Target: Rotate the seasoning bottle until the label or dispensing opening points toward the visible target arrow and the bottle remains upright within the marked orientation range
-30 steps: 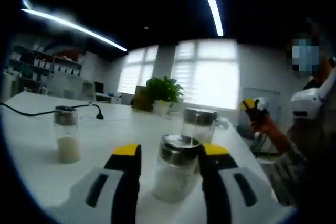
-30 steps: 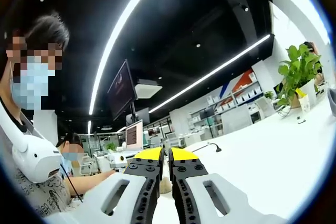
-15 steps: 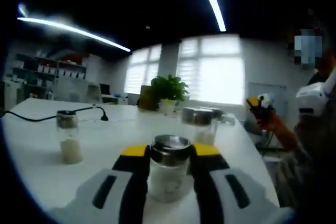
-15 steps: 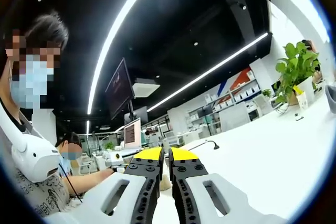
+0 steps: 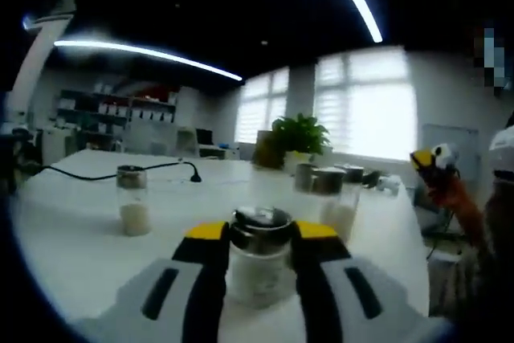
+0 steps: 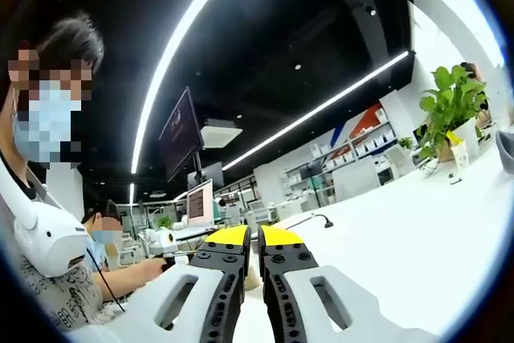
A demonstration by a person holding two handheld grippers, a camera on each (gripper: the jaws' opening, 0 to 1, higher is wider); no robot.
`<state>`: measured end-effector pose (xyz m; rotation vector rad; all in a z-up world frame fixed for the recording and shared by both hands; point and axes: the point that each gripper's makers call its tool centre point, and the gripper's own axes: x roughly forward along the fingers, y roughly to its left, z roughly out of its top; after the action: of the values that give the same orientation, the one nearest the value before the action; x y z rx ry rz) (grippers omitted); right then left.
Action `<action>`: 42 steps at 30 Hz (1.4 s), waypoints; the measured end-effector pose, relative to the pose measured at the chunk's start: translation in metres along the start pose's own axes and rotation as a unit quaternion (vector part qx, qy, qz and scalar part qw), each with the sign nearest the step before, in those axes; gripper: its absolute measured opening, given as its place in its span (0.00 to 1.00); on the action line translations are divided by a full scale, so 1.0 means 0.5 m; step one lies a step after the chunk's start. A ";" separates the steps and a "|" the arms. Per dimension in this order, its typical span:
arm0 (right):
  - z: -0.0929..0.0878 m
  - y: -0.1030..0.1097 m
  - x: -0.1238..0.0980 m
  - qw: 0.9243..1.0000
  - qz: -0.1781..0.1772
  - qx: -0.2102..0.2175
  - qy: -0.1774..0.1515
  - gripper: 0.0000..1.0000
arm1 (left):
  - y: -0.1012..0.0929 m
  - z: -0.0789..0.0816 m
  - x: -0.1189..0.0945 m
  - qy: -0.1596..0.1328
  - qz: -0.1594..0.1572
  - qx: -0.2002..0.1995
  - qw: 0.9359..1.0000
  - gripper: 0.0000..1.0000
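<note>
In the left gripper view my left gripper (image 5: pixel 259 234) is shut on a clear seasoning bottle (image 5: pixel 259 267) with a metal lid and white powder inside; the bottle stands upright on the white table (image 5: pixel 72 238). The right gripper (image 5: pixel 430 160) shows small at the far right, held by a hand off the table's edge. In the right gripper view my right gripper (image 6: pixel 254 238) is shut, its yellow tips together with nothing between them, raised and pointing across the table (image 6: pixel 418 230). No arrow mark can be made out.
A second bottle (image 5: pixel 132 210) stands at the left of the table, two more (image 5: pixel 329 198) behind the held one. A black cable (image 5: pixel 112 173) runs along the far side, a potted plant (image 5: pixel 299 136) beyond it. A person (image 6: pixel 44 222) stands close at the left.
The left gripper's jaws closed in on the bottle a second ago and have stayed on it. The left gripper view has since swung, so the background sits further right. The right gripper stays shut.
</note>
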<state>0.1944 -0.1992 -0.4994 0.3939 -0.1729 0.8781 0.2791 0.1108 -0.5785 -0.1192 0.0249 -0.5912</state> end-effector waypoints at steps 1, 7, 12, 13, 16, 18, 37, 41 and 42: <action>0.001 -0.001 0.000 1.000 -0.001 0.001 -0.001 0.02 | 0.001 0.000 0.000 0.000 0.003 0.001 1.000 0.32; 0.000 -0.001 0.001 1.000 -0.002 0.001 -0.002 0.02 | 0.006 0.000 -0.002 -0.003 0.013 0.000 1.000 0.32; 0.001 -0.004 -0.002 1.000 -0.003 0.002 -0.002 0.02 | 0.005 0.000 -0.005 -0.008 0.011 -0.014 1.000 0.32; 0.001 -0.004 -0.002 1.000 -0.003 0.002 -0.002 0.02 | 0.003 0.000 -0.005 -0.007 0.011 -0.013 1.000 0.32; 0.001 -0.004 -0.002 1.000 -0.003 0.002 -0.002 0.02 | 0.003 0.000 -0.005 -0.005 0.012 -0.011 1.000 0.32; 0.002 -0.003 -0.001 1.000 -0.003 0.002 -0.002 0.02 | 0.005 0.000 -0.004 -0.005 0.013 -0.011 1.000 0.32; 0.002 -0.003 0.003 1.000 -0.002 0.000 -0.001 0.02 | 0.008 -0.001 -0.004 -0.006 0.025 0.000 1.000 0.32; -0.001 -0.002 0.005 1.000 -0.001 0.000 0.001 0.02 | 0.007 -0.001 -0.003 -0.006 0.025 0.000 1.000 0.32; -0.002 -0.002 0.005 1.000 -0.001 0.000 0.002 0.02 | 0.007 -0.001 -0.004 -0.006 0.025 0.001 1.000 0.32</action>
<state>0.1966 -0.1977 -0.4996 0.3925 -0.1695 0.8771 0.2794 0.1147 -0.5797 -0.1208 0.0152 -0.5412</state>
